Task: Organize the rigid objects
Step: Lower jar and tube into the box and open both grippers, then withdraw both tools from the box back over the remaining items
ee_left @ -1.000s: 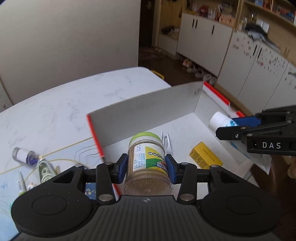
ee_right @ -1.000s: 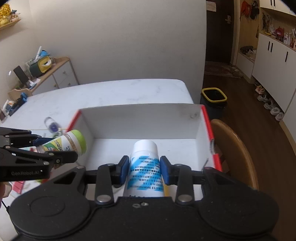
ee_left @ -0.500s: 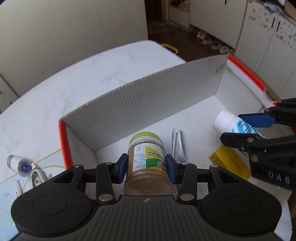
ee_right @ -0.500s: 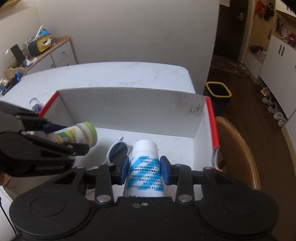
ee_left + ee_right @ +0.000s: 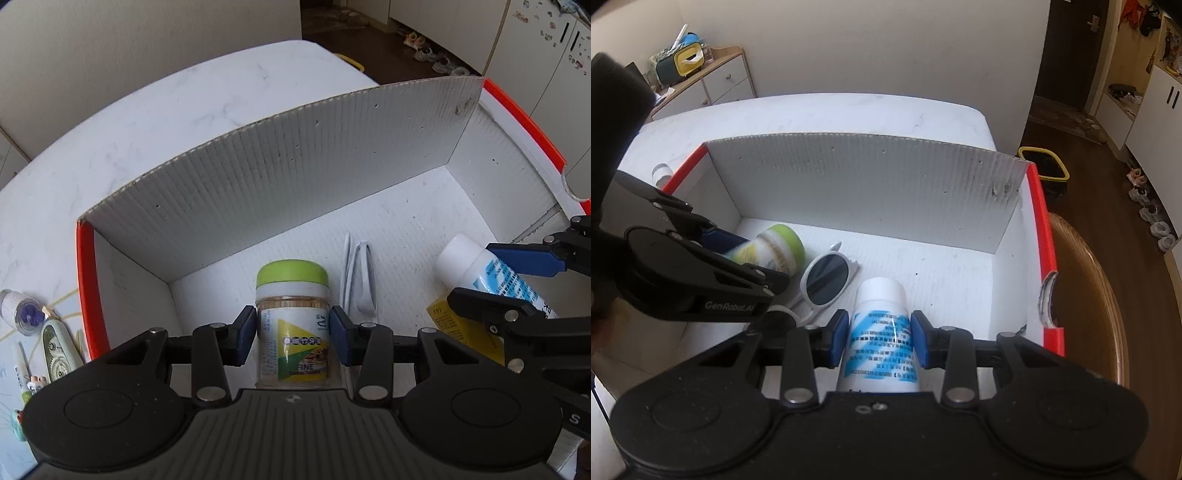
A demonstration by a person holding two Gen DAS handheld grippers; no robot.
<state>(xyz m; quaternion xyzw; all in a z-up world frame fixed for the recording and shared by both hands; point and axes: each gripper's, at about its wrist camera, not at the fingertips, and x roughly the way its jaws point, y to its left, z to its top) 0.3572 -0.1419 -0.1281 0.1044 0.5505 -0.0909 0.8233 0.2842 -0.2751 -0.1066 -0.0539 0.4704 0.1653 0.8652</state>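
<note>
While both jaws stay clamped, the left gripper (image 5: 292, 332) holds the green-lid jar (image 5: 291, 325) and the right gripper (image 5: 879, 339) the white bottle (image 5: 881, 339) inside the box (image 5: 864, 181), beside the sunglasses (image 5: 827, 277). Next: lower, then let go.

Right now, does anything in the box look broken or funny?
Yes, a little. The box has a ragged, torn-looking notch in its red right edge, and a dark smudge marks the top right of its grey back wall. The white sunglasses lie loose on the floor of the box. Nothing is spilled.
</note>
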